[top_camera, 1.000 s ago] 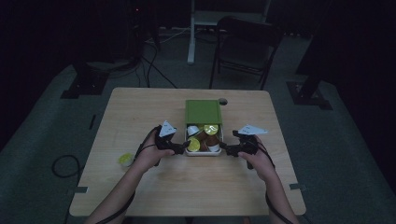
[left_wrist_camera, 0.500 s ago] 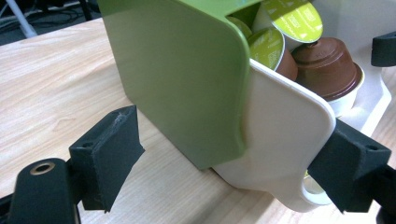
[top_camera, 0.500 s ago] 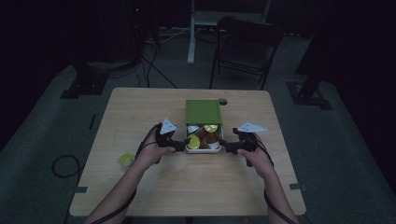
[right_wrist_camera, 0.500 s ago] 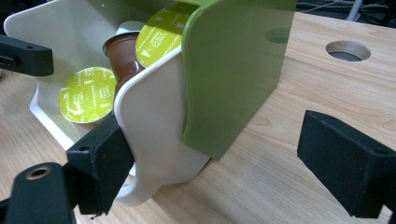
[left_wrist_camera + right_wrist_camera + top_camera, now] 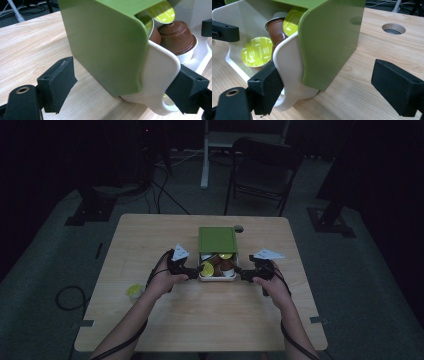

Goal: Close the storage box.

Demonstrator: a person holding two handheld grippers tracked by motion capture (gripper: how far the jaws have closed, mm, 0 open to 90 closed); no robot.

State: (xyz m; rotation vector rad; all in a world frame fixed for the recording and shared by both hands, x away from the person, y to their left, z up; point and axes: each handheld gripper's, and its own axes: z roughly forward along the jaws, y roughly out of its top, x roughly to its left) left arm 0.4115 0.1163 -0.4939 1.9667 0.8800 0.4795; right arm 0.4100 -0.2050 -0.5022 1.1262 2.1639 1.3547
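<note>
You hold a gripper at each near corner of the box (image 5: 218, 240), which sits on the table (image 5: 150, 235) a little right of center, just near of a round hole (image 5: 239, 228). Its white drawer (image 5: 218, 277) is slid out toward you from under the green cover, showing brown capsules (image 5: 226, 266) and yellow-green lids.

Your left gripper (image 5: 191, 271) stands with jaws apart at the drawer's left corner: in the left gripper view one pad (image 5: 191, 91) lies against the white corner, the other (image 5: 58, 82) stays off the green wall.

Your right gripper (image 5: 244, 273) mirrors it on the right corner, jaws spread wide; one pad (image 5: 265, 86) touches the drawer's rounded edge, the far pad (image 5: 397, 86) hangs over bare wood.

A lone yellow capsule (image 5: 134, 290) lies near the table's left edge.
</note>
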